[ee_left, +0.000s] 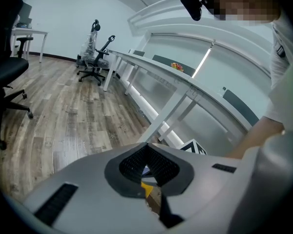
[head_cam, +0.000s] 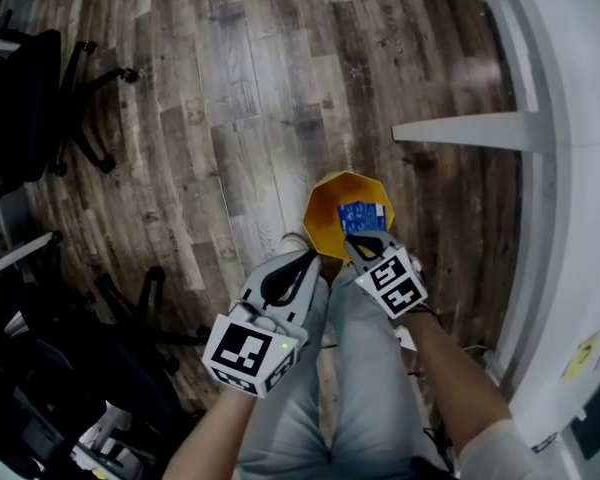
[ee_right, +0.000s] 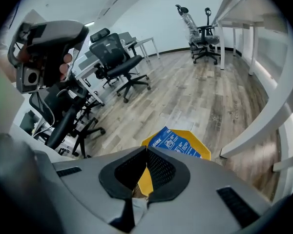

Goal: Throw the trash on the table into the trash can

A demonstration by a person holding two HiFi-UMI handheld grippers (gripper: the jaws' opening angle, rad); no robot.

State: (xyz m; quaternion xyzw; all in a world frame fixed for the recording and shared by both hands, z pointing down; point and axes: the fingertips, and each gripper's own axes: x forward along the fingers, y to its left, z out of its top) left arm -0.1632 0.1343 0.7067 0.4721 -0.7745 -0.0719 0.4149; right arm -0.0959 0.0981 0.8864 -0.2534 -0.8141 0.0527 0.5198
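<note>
An orange trash can (head_cam: 322, 206) stands on the wood floor just beyond the person's knees. A blue printed leaflet (head_cam: 364, 215) hangs over its mouth. My right gripper (head_cam: 368, 240) is shut, and the leaflet's near edge starts right at its tips. In the right gripper view the leaflet (ee_right: 178, 143) spreads out from the closed right gripper (ee_right: 146, 149) and covers part of the can's rim (ee_right: 201, 148). My left gripper (head_cam: 307, 260) is shut beside the can's near left edge with nothing in it. In its own view the left gripper's (ee_left: 146, 146) tips meet.
A long white table (head_cam: 580, 118) with a white crossbar (head_cam: 470, 130) runs along the right. Black office chairs (head_cam: 40, 98) crowd the left and the near left. The person's legs (head_cam: 350, 388) are below the grippers. More chairs (ee_right: 117, 62) stand farther across the floor.
</note>
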